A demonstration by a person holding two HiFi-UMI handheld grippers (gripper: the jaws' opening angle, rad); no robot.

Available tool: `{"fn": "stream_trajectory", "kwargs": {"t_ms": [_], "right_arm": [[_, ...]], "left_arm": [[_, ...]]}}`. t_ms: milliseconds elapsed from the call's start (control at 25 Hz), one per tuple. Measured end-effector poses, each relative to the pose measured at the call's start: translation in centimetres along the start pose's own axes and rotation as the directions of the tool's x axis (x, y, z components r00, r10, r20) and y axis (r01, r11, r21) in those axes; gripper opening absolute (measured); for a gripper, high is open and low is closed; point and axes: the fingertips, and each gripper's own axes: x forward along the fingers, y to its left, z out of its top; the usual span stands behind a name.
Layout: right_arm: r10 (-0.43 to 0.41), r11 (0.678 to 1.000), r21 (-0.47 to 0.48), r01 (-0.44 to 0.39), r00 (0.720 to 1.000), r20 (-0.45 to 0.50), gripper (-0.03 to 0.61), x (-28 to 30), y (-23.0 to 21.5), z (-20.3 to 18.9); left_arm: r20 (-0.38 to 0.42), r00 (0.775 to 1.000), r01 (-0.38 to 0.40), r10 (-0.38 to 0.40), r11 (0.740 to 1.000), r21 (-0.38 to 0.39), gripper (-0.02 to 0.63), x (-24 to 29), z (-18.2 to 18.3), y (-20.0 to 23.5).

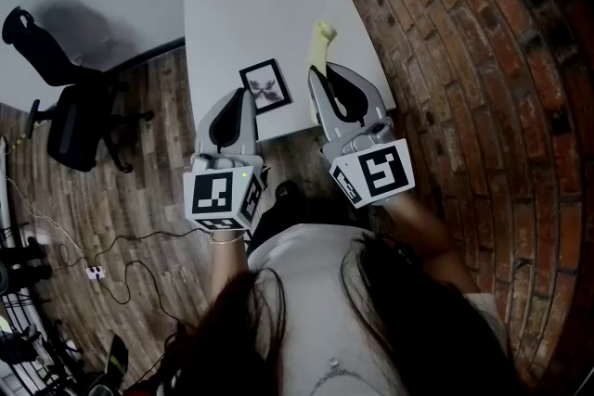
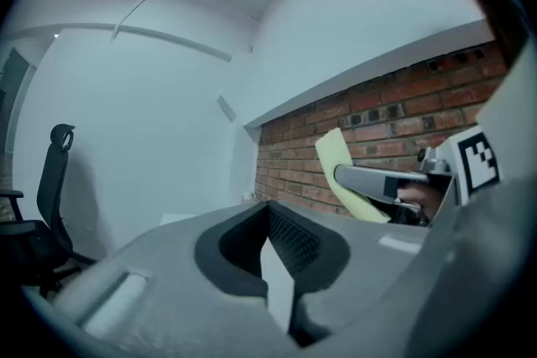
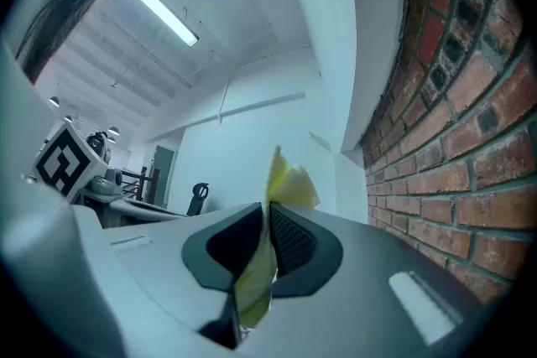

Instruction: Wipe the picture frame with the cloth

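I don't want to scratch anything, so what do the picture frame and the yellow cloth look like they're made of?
Picture frame: a dark, matte border, possibly wood or plastic. It is too small here to tell which, or whether the front is glazed.
Cloth: soft, thin yellow fabric, perhaps microfibre. It creases and hangs limp where the right gripper pinches it.

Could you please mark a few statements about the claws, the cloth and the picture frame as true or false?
1. The right claw is shut on the yellow cloth. True.
2. The left claw holds the picture frame. False: it is shut on nothing; the frame lies on the white table.
3. The cloth touches the frame. False: it shows apart, to the frame's right.
4. An office chair stands left of the table. True.
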Motion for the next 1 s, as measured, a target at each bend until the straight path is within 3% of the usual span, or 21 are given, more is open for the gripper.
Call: {"fn": "stream_trajectory", "kwargs": {"t_ms": [560,1000], "right_arm": [[-0.002,1.0,0.001,0.002,1.0,-0.021,0.032,4.7,0.8,-1.3],[-0.019,1.0,-0.009,0.018,0.996,-0.09,0.032,6.9,0.7,-3.3]], "left_arm": [[-0.07,0.996,0.06,-0.062,0.997,-0.038,0.0,3.0,-2.3,4.0],[-0.136,0.987,0.068,-0.085,0.99,-0.127,0.002,4.4,-5.5,6.6]]}}
